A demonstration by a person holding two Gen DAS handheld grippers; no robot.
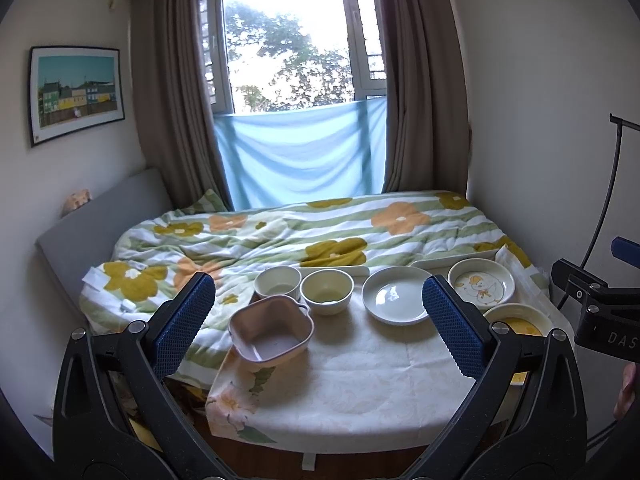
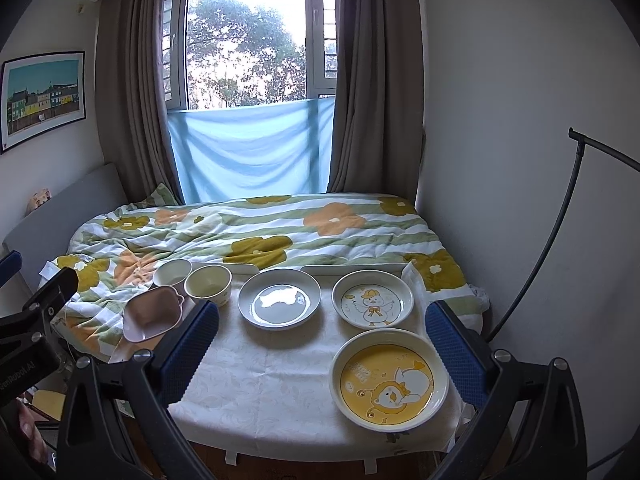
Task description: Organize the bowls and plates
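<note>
On the white tablecloth [image 1: 340,376] stand a pink square bowl [image 1: 272,334], two cream round bowls [image 1: 277,283] [image 1: 327,291], a plain white plate [image 1: 396,295], a duck-print plate [image 1: 481,283] and a yellow plate [image 1: 516,322]. The right wrist view shows the same set: pink bowl [image 2: 154,312], cream bowls [image 2: 172,273] [image 2: 208,284], white plate [image 2: 280,298], duck plate [image 2: 373,299], yellow plate [image 2: 390,378]. My left gripper [image 1: 320,320] hangs open above the table's near side, holding nothing. My right gripper [image 2: 324,340] is open too, above the yellow plate's near-left.
A bed with a flowered quilt [image 1: 320,232] lies behind the table. Two white trays [image 2: 352,268] sit at the table's far edge. Curtains and a window [image 1: 288,40] stand beyond. A black stand [image 2: 560,232] rises at the right wall.
</note>
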